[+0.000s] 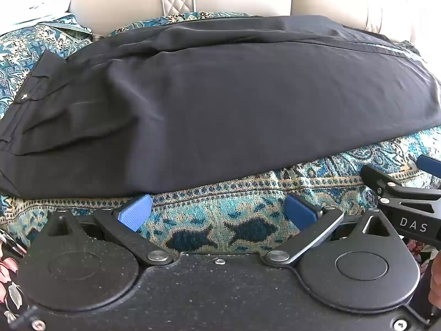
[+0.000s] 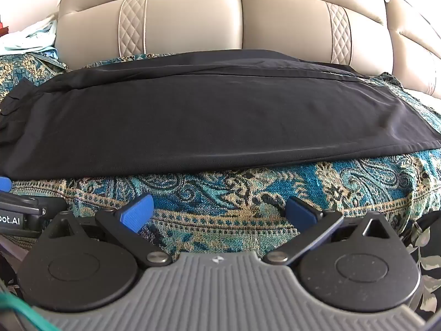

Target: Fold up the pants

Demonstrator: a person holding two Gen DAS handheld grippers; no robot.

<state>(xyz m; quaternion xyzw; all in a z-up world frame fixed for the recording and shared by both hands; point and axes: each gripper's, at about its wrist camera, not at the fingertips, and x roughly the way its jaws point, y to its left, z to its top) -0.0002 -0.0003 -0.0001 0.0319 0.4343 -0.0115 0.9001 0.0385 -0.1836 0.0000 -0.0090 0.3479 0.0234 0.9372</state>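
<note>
we see the dark pants (image 1: 220, 104) stretched across the patterned blue cover (image 1: 248, 193) on the beige sofa (image 2: 193, 22), their long axis running left to right, crosswise to both tools. the waist end with its pleats lies toward the left, so our left gripper (image 1: 217, 209) is nearer it, while our right gripper (image 2: 219, 211) faces the leg end. both hang just short of the near hem, jaws spread fully, holding nothing, blue pads (image 2: 137, 212) over bare cover. we judge the next move is forward onto that near edge.
</note>
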